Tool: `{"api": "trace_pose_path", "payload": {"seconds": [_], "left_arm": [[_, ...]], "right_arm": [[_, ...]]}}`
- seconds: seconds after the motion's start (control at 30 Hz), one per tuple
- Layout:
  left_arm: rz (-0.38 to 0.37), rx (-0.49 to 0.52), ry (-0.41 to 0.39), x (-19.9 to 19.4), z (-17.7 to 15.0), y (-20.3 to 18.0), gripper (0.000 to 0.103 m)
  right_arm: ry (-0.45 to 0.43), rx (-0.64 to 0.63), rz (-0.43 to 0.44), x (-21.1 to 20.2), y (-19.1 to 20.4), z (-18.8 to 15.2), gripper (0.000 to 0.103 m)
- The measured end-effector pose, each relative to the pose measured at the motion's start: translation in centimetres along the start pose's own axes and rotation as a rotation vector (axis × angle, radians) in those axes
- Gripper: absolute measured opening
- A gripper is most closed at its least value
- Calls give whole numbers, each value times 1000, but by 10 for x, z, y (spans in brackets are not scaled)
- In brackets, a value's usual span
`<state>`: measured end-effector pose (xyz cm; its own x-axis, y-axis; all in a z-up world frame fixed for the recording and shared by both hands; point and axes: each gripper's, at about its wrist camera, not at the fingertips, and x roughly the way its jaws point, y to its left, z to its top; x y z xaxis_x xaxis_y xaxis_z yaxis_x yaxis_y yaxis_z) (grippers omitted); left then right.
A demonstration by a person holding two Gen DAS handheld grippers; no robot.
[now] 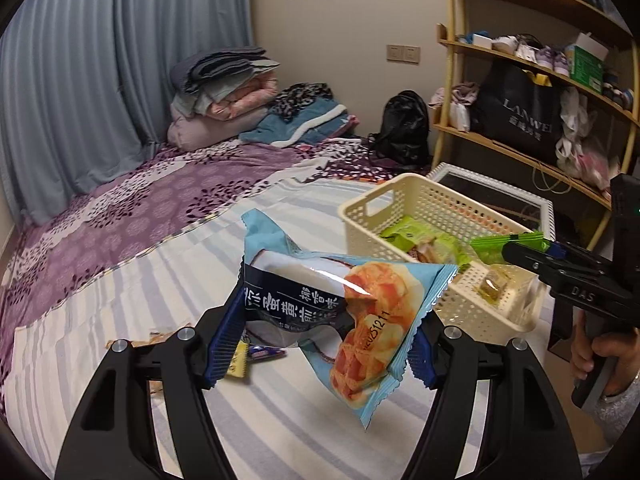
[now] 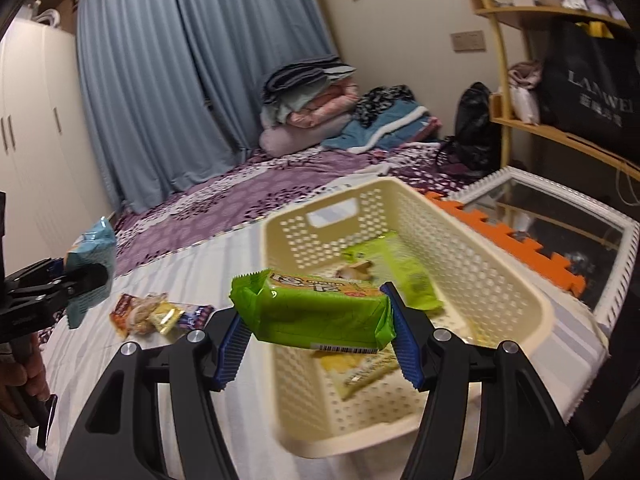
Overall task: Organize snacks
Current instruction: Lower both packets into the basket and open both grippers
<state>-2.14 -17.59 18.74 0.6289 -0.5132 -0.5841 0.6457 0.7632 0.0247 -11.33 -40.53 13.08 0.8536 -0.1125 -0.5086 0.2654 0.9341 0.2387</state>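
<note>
Blue snack bag (image 1: 340,312) clamped in left tool (image 1: 320,344); right tool (image 2: 316,344) clamps green packet (image 2: 316,312) over basket (image 2: 500,280).

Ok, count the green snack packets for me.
2. One green packet is gripped in the right tool; a second green packet lies inside the basket. More may hide beneath the held one.

Left tongs (image 1: 320,344) raised, blue pads (image 1: 226,344) clamped on a blue snack packet (image 1: 344,312) held in the air. Right tongs (image 2: 316,340) clamped on a green snack pack (image 2: 316,312), held level; right hand (image 1: 600,356) wraps the handle.
</note>
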Motion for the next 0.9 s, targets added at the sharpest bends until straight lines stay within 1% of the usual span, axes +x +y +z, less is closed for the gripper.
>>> {"api": "trace_pose_path", "payload": {"seconds": [0.1,0.13,0.17,0.47,0.67,0.83,0.87,0.9], "left_arm": [[-27,33,3,6,7,-18,71],[-38,43,4,8,9,-25,71],[-47,50,5,10,11,-29,71],[-143,114,11,29,29,-83,71],[-232,142,33,51,38,-120,71],[-301,186,36,67,45,-154,72],[-322,192,41,70,46,-160,78],[-333,195,42,72,47,-165,94]], "right_arm": [[-5,30,-23,-4,-16,-2,67],[-9,41,-27,-5,-22,-2,75],[-17,51,-35,-7,-26,-3,79],[-46,77,-72,-21,-52,-7,79],[-72,97,-107,-31,-69,-6,79],[-84,116,-138,-39,-82,-7,79],[-85,118,-142,-40,-83,-7,79],[-86,120,-148,-41,-85,-7,79]]}}
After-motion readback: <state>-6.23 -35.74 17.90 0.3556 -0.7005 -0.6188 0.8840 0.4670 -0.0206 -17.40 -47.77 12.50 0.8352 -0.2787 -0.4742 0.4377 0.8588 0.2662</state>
